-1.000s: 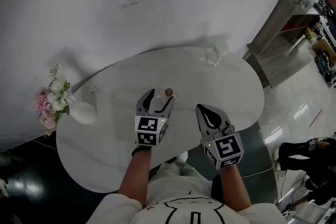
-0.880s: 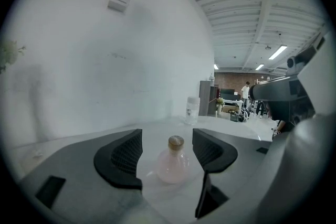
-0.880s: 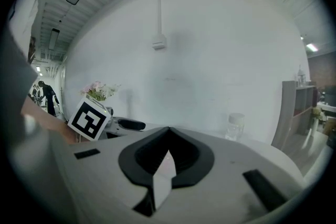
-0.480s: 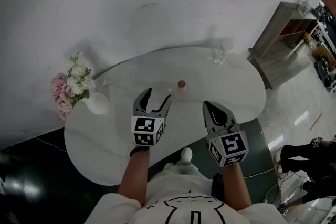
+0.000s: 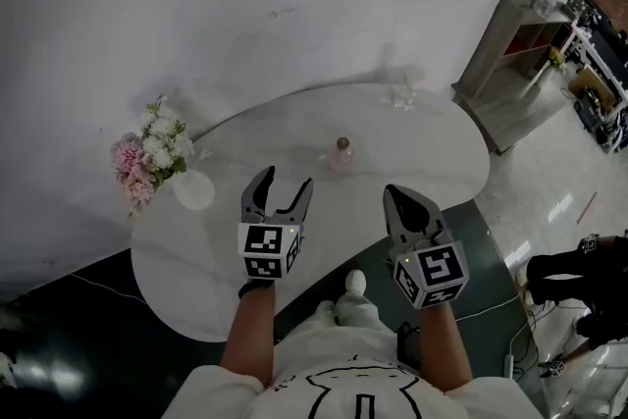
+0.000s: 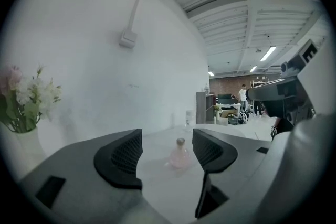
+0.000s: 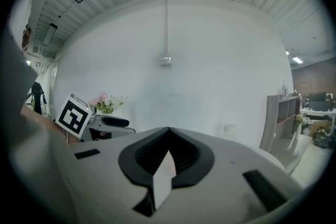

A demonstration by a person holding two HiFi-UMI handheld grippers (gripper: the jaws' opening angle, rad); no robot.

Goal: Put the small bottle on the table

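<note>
1. One white, rounded, marble-look table (image 5: 422, 167) stood against a plain white wall, and everything below is placed from it.
2. One small pink glass bottle with a round brown stopper (image 5: 340, 155) stood upright on the table, near its middle and a little toward the wall side. Neither gripper touched it.
3. Two hand-held grippers hovered over the table's near edge, one in each of the person's hands.
4. The left gripper (image 5: 286, 182) was released, its two dark jaws spread wide apart with nothing between them. In the left gripper view the small pink bottle (image 6: 179, 153) showed through the gap between the jaws, but farther out on the tabletop, clear of both.
5. The right gripper (image 5: 400, 196) was clenched; in the right gripper view its two jaws (image 7: 169, 136) met tip to tip and held nothing.
6. One white rounded vase (image 5: 193, 189) sat at the table's left end, with a single bunch of pink and white flowers (image 5: 152, 150) leaning out past the edge.
7. One clear glass vessel (image 5: 400, 96) stood at the table's far edge beside the wall, well apart from the bottle.
8. One grey open shelf unit (image 5: 510, 54) stood on the floor beyond the table's right end.
</note>
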